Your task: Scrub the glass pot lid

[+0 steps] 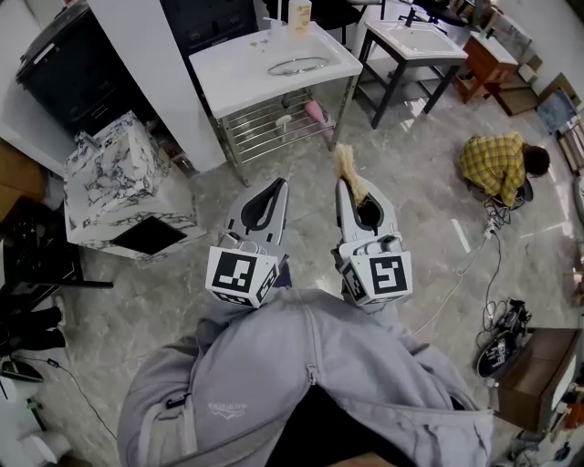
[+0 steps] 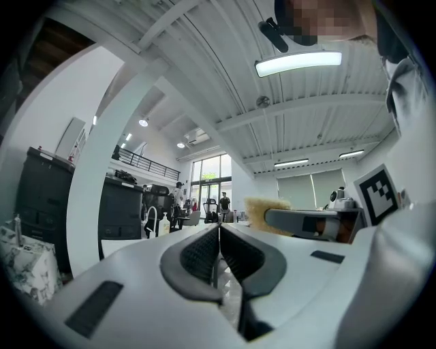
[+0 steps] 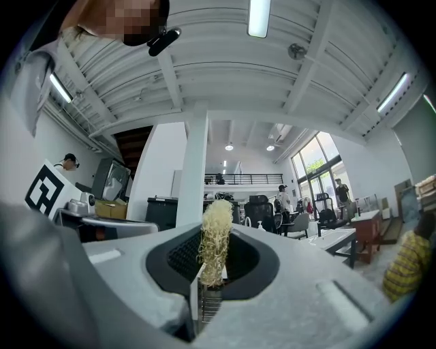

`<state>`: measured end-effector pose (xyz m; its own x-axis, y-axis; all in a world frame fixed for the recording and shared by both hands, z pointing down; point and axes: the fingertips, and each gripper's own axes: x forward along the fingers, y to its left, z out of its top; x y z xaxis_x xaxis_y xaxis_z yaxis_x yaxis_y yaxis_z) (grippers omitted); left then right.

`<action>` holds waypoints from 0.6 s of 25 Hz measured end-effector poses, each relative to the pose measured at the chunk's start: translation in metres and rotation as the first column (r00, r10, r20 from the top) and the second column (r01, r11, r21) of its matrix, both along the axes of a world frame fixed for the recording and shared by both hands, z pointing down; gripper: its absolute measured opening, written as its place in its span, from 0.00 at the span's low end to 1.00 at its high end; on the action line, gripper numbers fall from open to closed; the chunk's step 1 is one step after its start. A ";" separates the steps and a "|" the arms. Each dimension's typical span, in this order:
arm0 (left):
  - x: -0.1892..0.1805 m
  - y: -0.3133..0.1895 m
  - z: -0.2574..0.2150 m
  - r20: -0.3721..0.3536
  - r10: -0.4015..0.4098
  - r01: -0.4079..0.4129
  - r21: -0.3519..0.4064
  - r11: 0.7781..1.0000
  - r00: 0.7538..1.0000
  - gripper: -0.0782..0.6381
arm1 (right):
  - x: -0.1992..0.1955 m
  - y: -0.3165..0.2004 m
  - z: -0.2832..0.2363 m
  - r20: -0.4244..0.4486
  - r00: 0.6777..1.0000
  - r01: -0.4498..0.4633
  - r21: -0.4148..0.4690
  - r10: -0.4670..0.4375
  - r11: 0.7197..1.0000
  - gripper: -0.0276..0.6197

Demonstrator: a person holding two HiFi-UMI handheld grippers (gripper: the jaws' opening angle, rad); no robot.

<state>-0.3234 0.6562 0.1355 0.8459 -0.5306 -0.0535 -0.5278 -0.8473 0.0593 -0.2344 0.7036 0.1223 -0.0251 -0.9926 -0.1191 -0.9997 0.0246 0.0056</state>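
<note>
A round glass pot lid point(image 1: 297, 66) with a metal rim lies on the white sink table point(image 1: 228, 77) a few steps ahead. Both grippers are held close to my body, well short of the table and pointing toward it. My left gripper point(image 1: 274, 185) point(image 2: 219, 228) is shut with nothing between its pads. My right gripper point(image 1: 346, 185) point(image 3: 212, 235) is shut on a straw-coloured fibre scrubber point(image 1: 350, 170) point(image 3: 216, 235), whose tuft sticks out past the fingertips. The scrubber point(image 2: 262, 208) also shows in the left gripper view, to the right.
A soap bottle point(image 1: 299, 16) stands at the back of the sink table and a pink thing point(image 1: 316, 111) lies on its wire rack. A second sink table point(image 1: 415, 41) stands to the right, a marbled box point(image 1: 119, 178) left. A person in yellow plaid point(image 1: 497, 164) crouches at right near cables point(image 1: 497, 319).
</note>
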 end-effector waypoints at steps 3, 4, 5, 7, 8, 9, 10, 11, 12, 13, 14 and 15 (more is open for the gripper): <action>0.007 -0.019 0.003 -0.006 0.003 -0.003 0.001 1.000 1.000 0.12 | 0.007 -0.018 0.003 -0.003 1.000 -0.002 0.006 0.002 1.000 0.10; 0.010 -0.028 0.004 -0.009 0.006 -0.006 0.001 1.000 1.000 0.12 | 0.010 -0.026 0.005 -0.004 1.000 -0.003 0.007 0.003 1.000 0.10; 0.014 -0.037 0.007 -0.012 0.009 -0.009 0.000 1.000 1.000 0.12 | 0.013 -0.035 0.006 -0.007 1.000 -0.006 0.007 0.006 1.000 0.10; 0.024 -0.057 0.012 -0.016 0.017 -0.017 -0.003 1.000 1.000 0.12 | 0.022 -0.054 0.011 -0.012 1.000 -0.015 0.004 0.015 1.000 0.10; 0.030 -0.067 0.014 -0.017 0.021 -0.021 -0.006 1.000 1.000 0.12 | 0.028 -0.063 0.013 -0.013 1.000 -0.021 0.001 0.021 1.000 0.10; 0.036 -0.077 0.016 -0.017 0.025 -0.025 -0.009 1.000 1.000 0.12 | 0.034 -0.073 0.016 -0.012 1.000 -0.026 -0.002 0.026 1.000 0.10; 0.041 -0.089 0.017 -0.017 0.028 -0.028 -0.011 1.000 0.999 0.12 | 0.040 -0.084 0.018 -0.012 0.999 -0.030 -0.005 0.030 1.000 0.10; 0.047 -0.101 0.019 -0.018 0.031 -0.031 -0.013 0.999 0.999 0.12 | 0.046 -0.096 0.019 -0.012 0.999 -0.035 -0.006 0.034 0.999 0.10; 0.053 -0.113 0.019 -0.021 0.035 -0.035 -0.012 0.999 0.999 0.12 | 0.052 -0.108 0.019 -0.013 0.999 -0.039 -0.006 0.039 0.999 0.10; 0.060 -0.127 0.019 -0.024 0.041 -0.041 -0.009 0.999 0.999 0.12 | 0.059 -0.122 0.020 -0.013 0.999 -0.044 -0.005 0.044 0.999 0.10; 0.067 -0.140 0.017 -0.026 0.049 -0.049 -0.005 0.999 0.998 0.12 | 0.065 -0.135 0.020 -0.011 0.999 -0.049 -0.006 0.049 0.999 0.10; 0.075 -0.154 0.016 -0.025 0.057 -0.057 -0.002 0.998 0.998 0.12 | 0.072 -0.149 0.021 -0.007 0.998 -0.055 -0.009 0.055 0.998 0.10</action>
